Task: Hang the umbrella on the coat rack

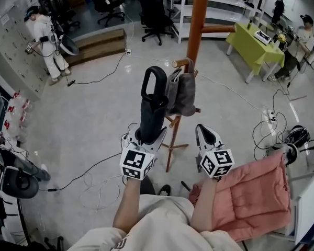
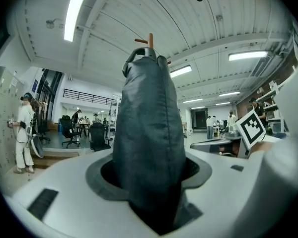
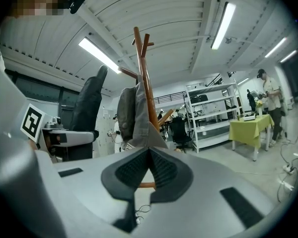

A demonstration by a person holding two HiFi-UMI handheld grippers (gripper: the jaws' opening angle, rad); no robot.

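A folded dark umbrella [image 1: 153, 106] with a loop handle on top stands upright in my left gripper [image 1: 146, 133], which is shut on its lower part. In the left gripper view the umbrella [image 2: 149, 133] fills the space between the jaws of the left gripper [image 2: 149, 177]. The wooden coat rack [image 1: 198, 20] rises just beyond it, with a grey garment [image 1: 181, 93] on a peg. My right gripper [image 1: 208, 132] is to the right of the umbrella, shut and empty. In the right gripper view the rack [image 3: 148, 88] stands straight ahead of the right gripper [image 3: 149, 155], with the umbrella [image 3: 89, 108] to its left.
A pink padded seat [image 1: 251, 192] lies at my lower right. Cables and a power strip [image 1: 267, 116] trail over the floor. A green table [image 1: 254, 43], white shelving [image 1: 220, 4] and office chairs [image 1: 154, 14] stand behind the rack. A person [image 1: 44, 41] works at the far left.
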